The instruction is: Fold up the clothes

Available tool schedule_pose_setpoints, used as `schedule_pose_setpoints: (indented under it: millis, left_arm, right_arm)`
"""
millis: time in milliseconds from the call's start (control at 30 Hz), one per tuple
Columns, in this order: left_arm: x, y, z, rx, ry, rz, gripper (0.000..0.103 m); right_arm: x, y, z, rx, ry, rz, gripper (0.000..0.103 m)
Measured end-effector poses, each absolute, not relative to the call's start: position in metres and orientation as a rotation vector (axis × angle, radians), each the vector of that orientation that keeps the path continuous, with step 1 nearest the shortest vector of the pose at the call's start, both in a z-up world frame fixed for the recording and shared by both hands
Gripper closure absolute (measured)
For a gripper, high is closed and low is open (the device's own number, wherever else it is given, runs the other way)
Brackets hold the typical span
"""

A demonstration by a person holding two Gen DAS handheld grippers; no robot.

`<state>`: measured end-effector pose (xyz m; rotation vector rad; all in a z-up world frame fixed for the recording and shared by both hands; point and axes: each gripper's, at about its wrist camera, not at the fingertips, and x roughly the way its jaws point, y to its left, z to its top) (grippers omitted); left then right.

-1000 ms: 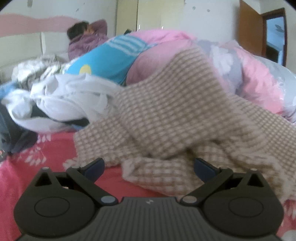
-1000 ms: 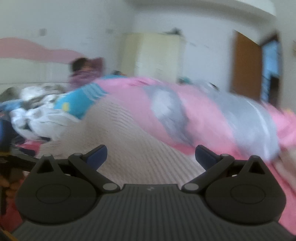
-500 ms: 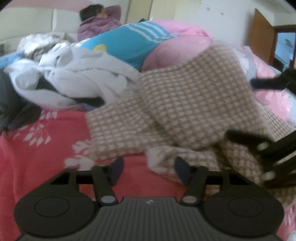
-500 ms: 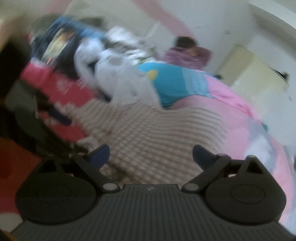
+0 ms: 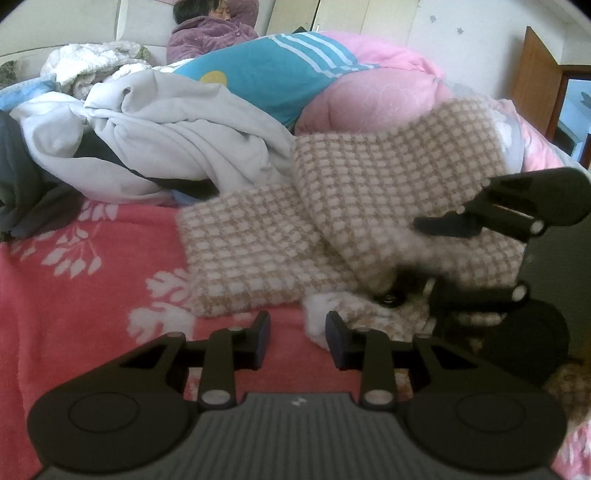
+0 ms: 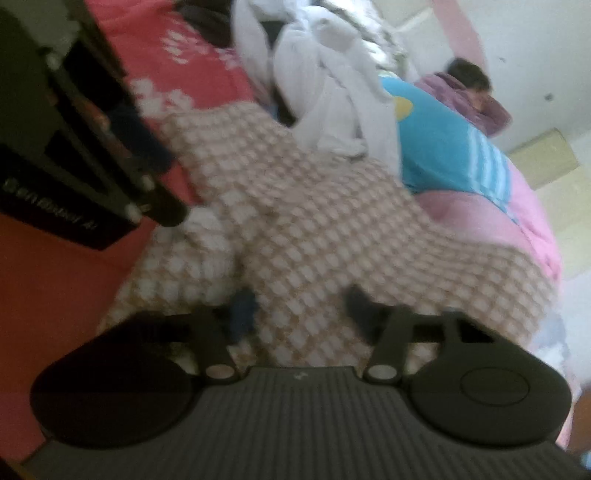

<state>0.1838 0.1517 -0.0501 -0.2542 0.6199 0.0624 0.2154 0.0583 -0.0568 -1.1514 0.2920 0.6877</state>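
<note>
A beige-and-white checked fleece garment lies crumpled on the red leaf-print bed cover. My left gripper sits low at its near hem. The jaws are closing, with red cover in the gap and the fluffy white hem corner beside the right finger. My right gripper is rolled on its side at the garment's near right edge. Its jaws are closing around a thick fold of the checked garment. In the left wrist view its upper finger lies over the fold and the other is under it.
A heap of white clothes and dark clothes lies to the left behind the garment. A pink quilt with a blue panel bulks up behind it. A person lies at the far end of the bed. A brown door stands at the right.
Both grippers' jaws have narrowed from wide open. The right gripper rolled onto its side and swung down onto the garment's near right fold. The left moved closer to the hem.
</note>
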Motion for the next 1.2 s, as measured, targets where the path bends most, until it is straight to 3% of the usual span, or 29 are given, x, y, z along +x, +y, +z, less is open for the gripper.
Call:
schedule_pose_setpoints:
  millis: [33,133,400,700,933,1200]
  left_arm:
    - [0.184,0.151,-0.050,-0.255,0.617,0.063,0.068]
    - [0.184,0.149,-0.050,-0.255,0.605,0.064,0.062]
    - [0.186,0.140,-0.048,-0.252,0.572,0.064,0.052]
    - [0.188,0.124,-0.046,-0.240,0.543,0.054,0.052]
    - [0.189,0.107,-0.050,-0.191,0.544,0.029,0.051]
    - [0.188,0.101,-0.052,-0.162,0.532,0.020,0.049]
  right_arm:
    - [0.215,0.055,-0.052,-1.134,0.289,0.672,0.080]
    - [0.212,0.042,-0.033,-1.034,0.281,0.646,0.089]
    - [0.206,0.002,0.029,-0.772,0.159,0.481,0.092]
    - [0.214,-0.111,0.084,-0.355,0.149,0.253,0.092]
    - [0.202,-0.214,0.077,-0.081,0.161,0.084,0.093]
    - [0.172,-0.314,0.017,0.322,0.217,-0.083,0.093]
